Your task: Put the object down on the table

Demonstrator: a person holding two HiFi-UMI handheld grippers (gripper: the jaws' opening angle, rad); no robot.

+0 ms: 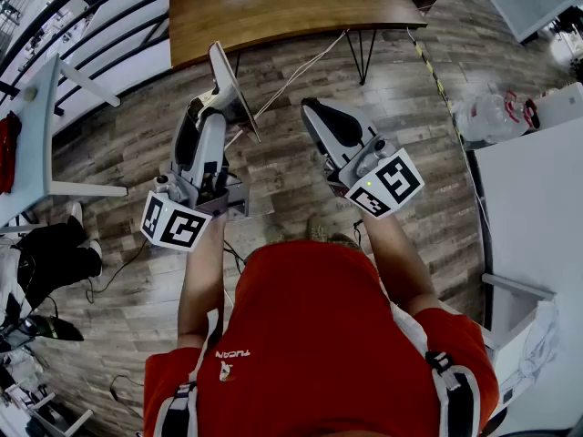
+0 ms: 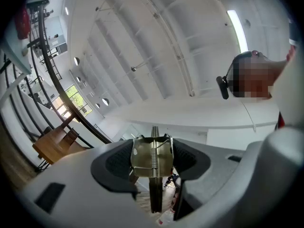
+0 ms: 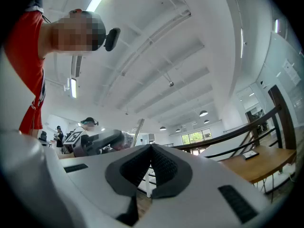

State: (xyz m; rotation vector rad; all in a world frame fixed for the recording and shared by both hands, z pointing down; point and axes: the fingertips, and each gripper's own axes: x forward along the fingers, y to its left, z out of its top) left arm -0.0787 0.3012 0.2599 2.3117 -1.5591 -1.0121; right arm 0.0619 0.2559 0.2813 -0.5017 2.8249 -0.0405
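My left gripper (image 1: 213,107) points up and away from me, shut on a thin grey clipboard (image 1: 233,87) that stands on edge above its jaws. In the left gripper view the board's metal clip (image 2: 152,156) with its spring sits between the two dark pads (image 2: 118,163), and the board's edge runs down the middle. My right gripper (image 1: 315,109) is held up beside it, shut with nothing in it; its pads (image 3: 164,165) meet at the tip. The right gripper view also shows the left gripper (image 3: 97,141) and the board's edge (image 3: 137,129). Both grippers are in the air above the floor.
A wooden table (image 1: 282,7) on thin black legs stands ahead across the plank floor. A white table (image 1: 537,208) lies at the right with clear bags (image 1: 492,116) beyond it. Another white table (image 1: 32,135) is at the left. Cables trail over the floor.
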